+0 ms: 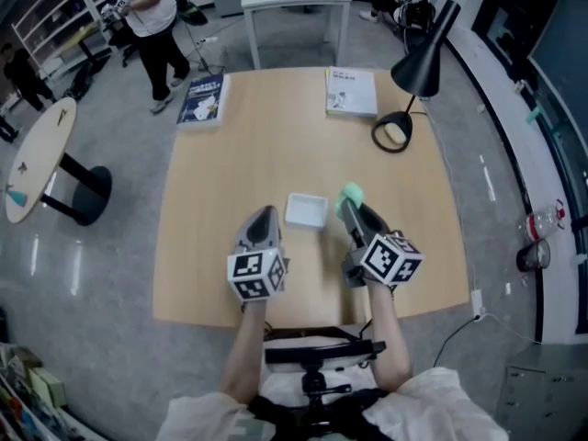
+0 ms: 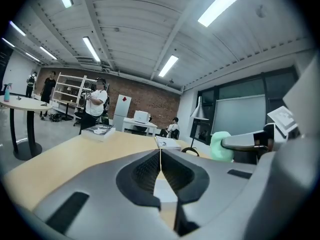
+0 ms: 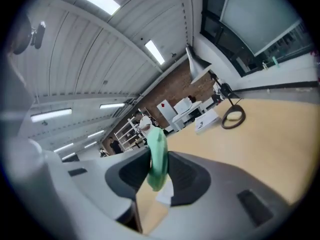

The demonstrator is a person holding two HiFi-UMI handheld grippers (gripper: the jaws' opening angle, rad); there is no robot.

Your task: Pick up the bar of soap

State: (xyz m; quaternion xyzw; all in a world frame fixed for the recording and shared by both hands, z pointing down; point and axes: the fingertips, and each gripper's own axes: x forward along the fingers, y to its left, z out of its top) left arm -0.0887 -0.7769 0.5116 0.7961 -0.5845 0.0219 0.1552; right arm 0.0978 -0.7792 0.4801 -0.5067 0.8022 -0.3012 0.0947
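Note:
The bar of soap [image 1: 350, 193] is pale green, and my right gripper [image 1: 354, 206] is shut on it above the wooden table [image 1: 230, 154]. In the right gripper view the soap [image 3: 157, 144] stands on edge between the dark pads, held clear of the tabletop. A small white dish [image 1: 306, 209] lies on the table just left of the soap. My left gripper [image 1: 265, 219] hovers left of the dish, its jaws meeting with nothing in them. The left gripper view shows the soap [image 2: 221, 146] off to its right.
A black desk lamp [image 1: 418, 67] stands at the table's far right, with a white book [image 1: 351, 92] beside it. A dark book [image 1: 203, 99] lies at the far left corner. A round side table [image 1: 37, 159] and a person [image 1: 152, 16] are beyond the left side.

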